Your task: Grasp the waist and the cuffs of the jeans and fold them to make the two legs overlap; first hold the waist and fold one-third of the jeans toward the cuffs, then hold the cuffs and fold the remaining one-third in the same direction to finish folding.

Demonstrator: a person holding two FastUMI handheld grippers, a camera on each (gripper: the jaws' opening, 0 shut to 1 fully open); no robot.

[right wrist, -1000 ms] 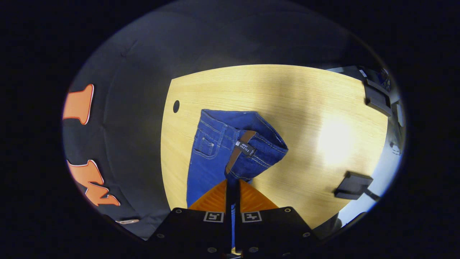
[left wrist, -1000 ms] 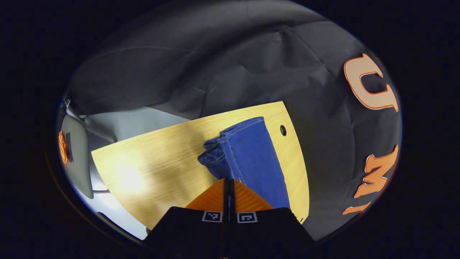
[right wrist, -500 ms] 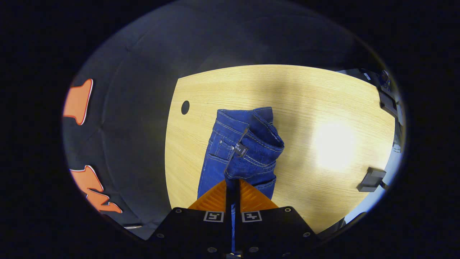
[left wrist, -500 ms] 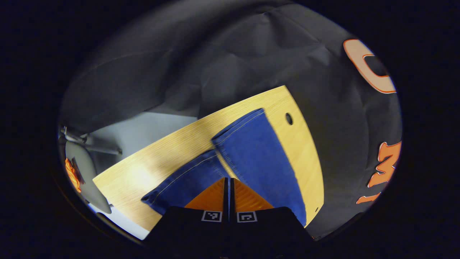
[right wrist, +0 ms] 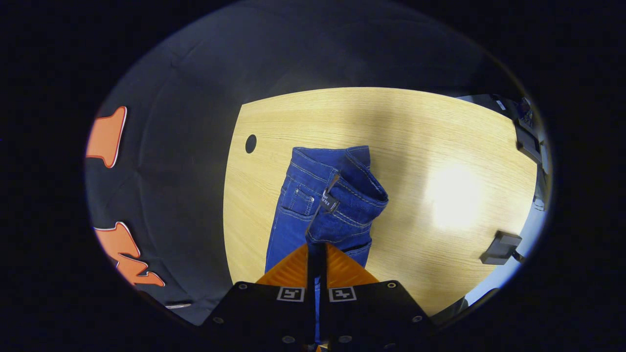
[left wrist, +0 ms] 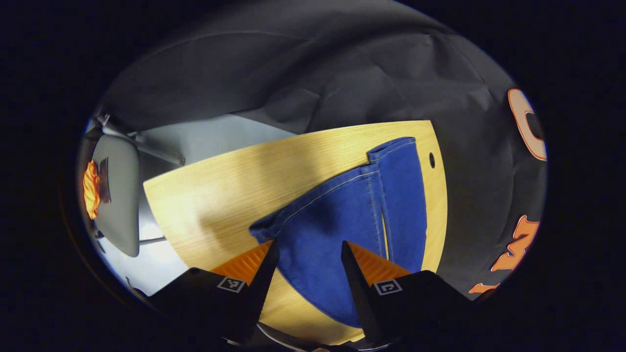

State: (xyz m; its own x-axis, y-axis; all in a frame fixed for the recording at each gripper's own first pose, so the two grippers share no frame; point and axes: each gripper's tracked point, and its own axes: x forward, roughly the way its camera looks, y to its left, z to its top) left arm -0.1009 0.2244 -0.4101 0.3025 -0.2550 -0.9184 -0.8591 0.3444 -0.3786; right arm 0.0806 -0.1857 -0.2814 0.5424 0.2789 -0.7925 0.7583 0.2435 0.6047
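Note:
The blue jeans (left wrist: 362,205) lie on the wooden table (left wrist: 220,195), both legs spread out. One cuff (left wrist: 391,146) points to the far edge and the other cuff (left wrist: 261,230) lies near my left finger. My left gripper (left wrist: 307,252) is open just above the leg cloth, and its fingers are not pressing on it. In the right gripper view the waist (right wrist: 342,195) is bunched and raised off the table (right wrist: 415,127). My right gripper (right wrist: 317,254) is shut on the denim just below the waistband. The rest of the jeans (right wrist: 286,230) runs down to the left of its fingers.
A round cable hole (left wrist: 432,160) (right wrist: 251,143) sits near the table's edge beside the jeans. A grey chair (left wrist: 117,195) with an orange item stands off the table's left side. A black device (right wrist: 499,247) sits at the table's right edge.
My left gripper has opened and let go of the leg, which now lies spread flat on the table. My right gripper has stayed shut on the bunched waist and barely moved.

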